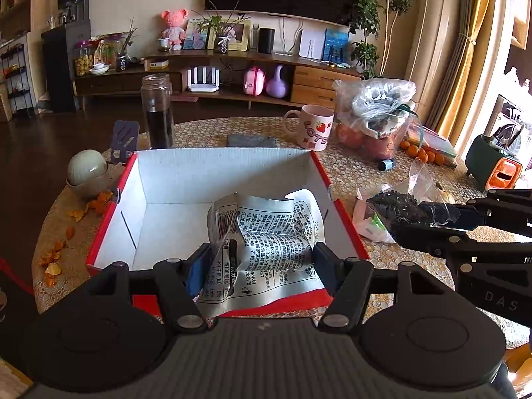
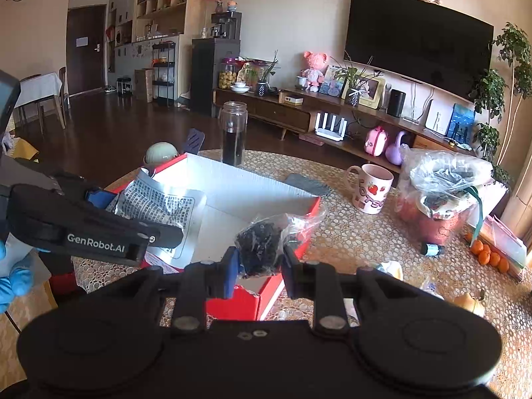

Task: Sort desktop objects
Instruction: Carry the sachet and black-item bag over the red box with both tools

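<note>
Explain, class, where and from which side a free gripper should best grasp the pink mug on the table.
Probably the pink mug is best taken by its rim, from above: it stands upright, its mouth open and clear. Its handle faces the red box and looks too narrow for a finger, while the plastic bag crowds the other side.

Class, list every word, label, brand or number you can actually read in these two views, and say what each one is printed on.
"GenRobot.AI": side of the left tongs.
"DAS": side of the right tongs; the rest is cut off.
"LOTS": pink mug; the word runs on out of sight.
Silver snack wrapper: dense print, and figures such as "100", too small to read reliably.
Nothing else is legible.
</note>
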`<state>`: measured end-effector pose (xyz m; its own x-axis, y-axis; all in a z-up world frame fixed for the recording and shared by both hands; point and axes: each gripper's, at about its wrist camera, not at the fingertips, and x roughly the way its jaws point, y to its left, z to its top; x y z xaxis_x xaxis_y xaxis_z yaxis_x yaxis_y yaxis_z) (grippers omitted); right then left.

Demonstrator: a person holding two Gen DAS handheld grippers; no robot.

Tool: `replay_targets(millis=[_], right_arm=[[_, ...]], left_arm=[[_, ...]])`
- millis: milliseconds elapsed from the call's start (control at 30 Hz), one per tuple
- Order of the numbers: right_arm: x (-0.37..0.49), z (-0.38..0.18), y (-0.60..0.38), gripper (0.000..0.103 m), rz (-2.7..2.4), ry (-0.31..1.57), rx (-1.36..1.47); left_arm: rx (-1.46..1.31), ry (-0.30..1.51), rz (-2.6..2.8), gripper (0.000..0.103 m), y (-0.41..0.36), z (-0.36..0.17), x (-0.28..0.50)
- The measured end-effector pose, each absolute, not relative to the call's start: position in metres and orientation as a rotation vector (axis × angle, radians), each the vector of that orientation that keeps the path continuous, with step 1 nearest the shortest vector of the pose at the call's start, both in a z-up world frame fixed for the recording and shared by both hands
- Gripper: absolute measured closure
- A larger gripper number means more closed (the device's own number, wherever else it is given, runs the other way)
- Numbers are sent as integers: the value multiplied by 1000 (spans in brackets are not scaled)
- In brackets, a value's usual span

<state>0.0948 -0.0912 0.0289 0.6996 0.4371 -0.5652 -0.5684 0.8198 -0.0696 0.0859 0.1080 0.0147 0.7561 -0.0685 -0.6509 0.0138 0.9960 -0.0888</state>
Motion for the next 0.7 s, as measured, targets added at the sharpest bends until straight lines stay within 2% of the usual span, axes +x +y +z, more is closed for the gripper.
replay_targets(millis=[700], right_arm=[[154, -5, -22, 77, 621, 686, -283]], left_arm=[[27, 791, 24, 38, 163, -13, 149]])
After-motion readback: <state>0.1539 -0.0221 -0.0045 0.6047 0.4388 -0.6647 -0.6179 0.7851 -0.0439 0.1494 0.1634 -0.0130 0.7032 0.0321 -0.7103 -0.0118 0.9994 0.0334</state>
